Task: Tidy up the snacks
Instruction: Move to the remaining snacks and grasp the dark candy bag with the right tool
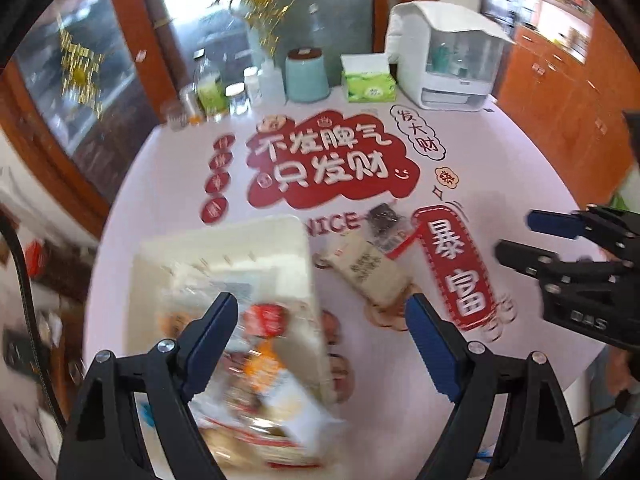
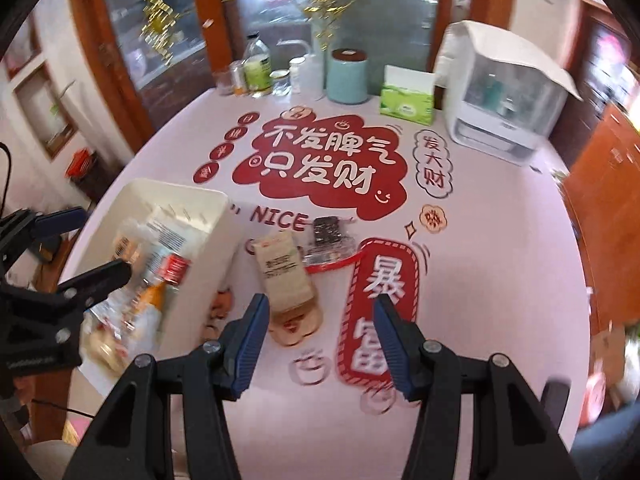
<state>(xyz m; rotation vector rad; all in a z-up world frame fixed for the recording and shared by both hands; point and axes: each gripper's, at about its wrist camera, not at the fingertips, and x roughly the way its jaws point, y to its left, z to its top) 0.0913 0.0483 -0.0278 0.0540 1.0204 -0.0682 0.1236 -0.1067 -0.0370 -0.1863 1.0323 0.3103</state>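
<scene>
Daylight enters through glass doors (image 2: 280,20) at back — panes partly blown out white. Desk (image 1: 180,168) evenly lit, pale, shadows soft and faint. Strong fisheye bend: door frames and desk edge curve, black vignette in corners. Motion blur heavy on white bin (image 1: 224,248) and snack packets (image 1: 264,360) in left view, lighter in right view. Printed red lettering (image 2: 320,160) mid-desk reads sharp. Blue fingers (image 2: 250,344) near lens crisp, room edges smeared.
</scene>
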